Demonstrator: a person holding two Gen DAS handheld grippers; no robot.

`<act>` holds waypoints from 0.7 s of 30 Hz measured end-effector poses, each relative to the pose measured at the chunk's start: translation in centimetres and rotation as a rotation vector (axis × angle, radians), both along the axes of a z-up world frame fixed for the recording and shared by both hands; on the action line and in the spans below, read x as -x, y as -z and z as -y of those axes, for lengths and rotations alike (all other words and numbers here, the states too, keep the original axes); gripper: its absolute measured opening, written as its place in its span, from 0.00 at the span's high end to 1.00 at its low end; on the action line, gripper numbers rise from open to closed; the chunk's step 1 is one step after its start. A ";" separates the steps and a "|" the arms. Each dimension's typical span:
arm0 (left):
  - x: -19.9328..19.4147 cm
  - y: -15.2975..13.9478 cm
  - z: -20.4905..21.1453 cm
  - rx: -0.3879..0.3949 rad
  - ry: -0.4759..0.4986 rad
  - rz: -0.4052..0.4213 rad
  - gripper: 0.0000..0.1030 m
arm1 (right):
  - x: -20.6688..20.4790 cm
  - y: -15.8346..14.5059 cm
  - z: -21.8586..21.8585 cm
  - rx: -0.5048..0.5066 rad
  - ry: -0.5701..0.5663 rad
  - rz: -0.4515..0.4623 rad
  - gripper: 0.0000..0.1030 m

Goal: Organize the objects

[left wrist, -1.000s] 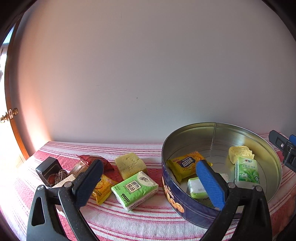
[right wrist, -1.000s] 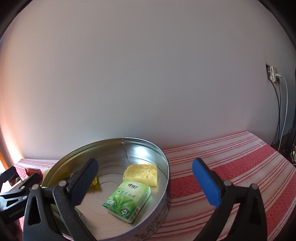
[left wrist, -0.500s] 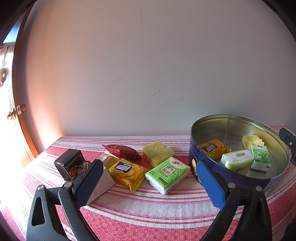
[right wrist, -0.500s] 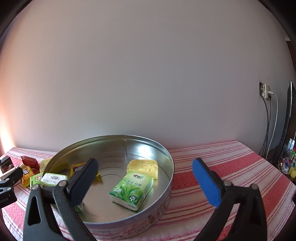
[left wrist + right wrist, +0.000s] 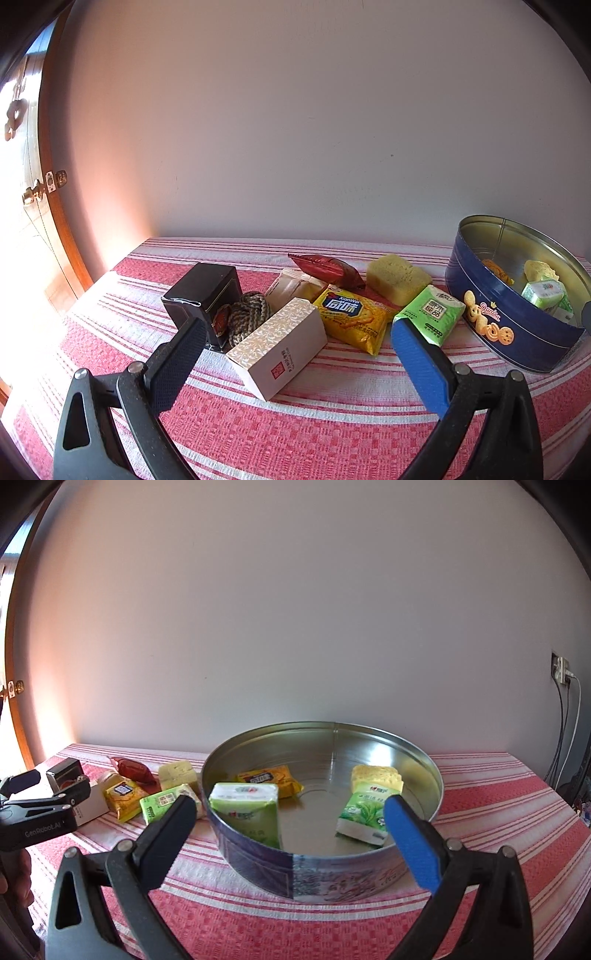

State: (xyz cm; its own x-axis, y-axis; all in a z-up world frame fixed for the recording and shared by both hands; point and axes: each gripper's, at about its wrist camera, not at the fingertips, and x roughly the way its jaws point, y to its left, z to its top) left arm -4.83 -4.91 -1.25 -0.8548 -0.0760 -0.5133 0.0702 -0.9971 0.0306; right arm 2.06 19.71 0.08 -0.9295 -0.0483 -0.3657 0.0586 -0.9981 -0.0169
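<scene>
A round blue cookie tin (image 5: pixel 517 328) (image 5: pixel 332 871) stands on the red striped cloth and holds two green tissue packs (image 5: pixel 245 812) (image 5: pixel 364 814), a yellow sponge (image 5: pixel 375 777) and a yellow cracker pack (image 5: pixel 271 779). Left of it lie a green tissue pack (image 5: pixel 428 314), a yellow cracker pack (image 5: pixel 351 317), a yellow sponge (image 5: pixel 397 278), a red snack bag (image 5: pixel 327 269), a white patterned box (image 5: pixel 279 349), a coiled rope (image 5: pixel 247 315) and a black box (image 5: pixel 203 295). My left gripper (image 5: pixel 295 363) is open and empty in front of the white box. My right gripper (image 5: pixel 288 843) is open and empty before the tin.
A plain wall runs behind the table. A wooden door frame with a brass handle (image 5: pixel 35 192) is at the far left. A wall socket with cables (image 5: pixel 563 672) is at the right. The left gripper also shows in the right wrist view (image 5: pixel 40 808).
The left gripper has swung left and pulled back from the tin toward the loose items. The right gripper has drawn back from the tin, so its whole rim shows.
</scene>
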 end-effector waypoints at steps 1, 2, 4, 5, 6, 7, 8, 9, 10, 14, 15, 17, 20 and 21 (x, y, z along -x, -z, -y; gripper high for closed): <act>0.3 0.2 0.7 -0.016 -0.001 0.017 0.01 | 0.0 0.1 0.7 0.010 -0.017 0.010 0.00; 0.6 0.4 1.5 -0.033 -0.003 0.034 0.01 | 0.1 0.2 1.4 0.023 -0.036 0.026 0.00; 0.9 0.7 2.6 -0.062 -0.019 0.061 0.01 | 0.4 0.4 2.9 0.045 -0.065 0.060 0.00; 1.2 0.8 3.1 -0.072 -0.024 0.072 0.01 | 0.6 0.5 3.6 0.052 -0.079 0.076 0.00; 1.4 0.9 3.4 -0.077 -0.025 0.084 0.01 | 0.8 0.6 4.3 0.059 -0.091 0.090 0.00; 1.7 1.2 3.5 -0.079 -0.020 0.105 0.01 | 0.9 0.7 5.0 0.069 -0.107 0.106 0.00; 2.2 1.5 3.7 -0.085 -0.011 0.135 0.01 | 1.2 0.9 5.8 0.079 -0.123 0.127 0.00; 2.7 1.9 3.8 -0.098 -0.003 0.165 0.01 | 1.4 1.2 6.5 0.089 -0.137 0.153 0.00; 3.4 2.3 3.9 -0.112 0.003 0.196 0.01 | 1.6 1.4 7.2 0.103 -0.151 0.177 0.00; 5.7 3.3 3.4 -0.142 0.047 0.262 0.01 | 2.5 2.2 8.8 0.162 -0.193 0.246 0.01; 6.1 3.4 3.2 -0.142 0.055 0.273 0.02 | 2.6 2.3 9.1 0.170 -0.195 0.258 0.01; 6.8 3.8 3.2 -0.153 0.066 0.297 0.10 | 3.3 2.7 9.5 0.199 -0.199 0.280 0.01; 6.8 4.1 4.0 -0.208 0.074 0.312 0.47 | 4.1 3.2 9.5 0.243 -0.194 0.314 0.01; 6.7 4.1 4.1 -0.216 0.084 0.309 0.60 | 4.4 3.4 9.4 0.260 -0.192 0.326 0.01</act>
State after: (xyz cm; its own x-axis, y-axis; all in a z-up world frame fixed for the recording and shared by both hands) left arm -11.49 -9.02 -5.31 -0.6556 0.1263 -0.7445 0.0082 -0.9847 -0.1743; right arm -2.37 10.27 -3.28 -0.7333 -0.3376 -0.5902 0.2037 -0.9372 0.2831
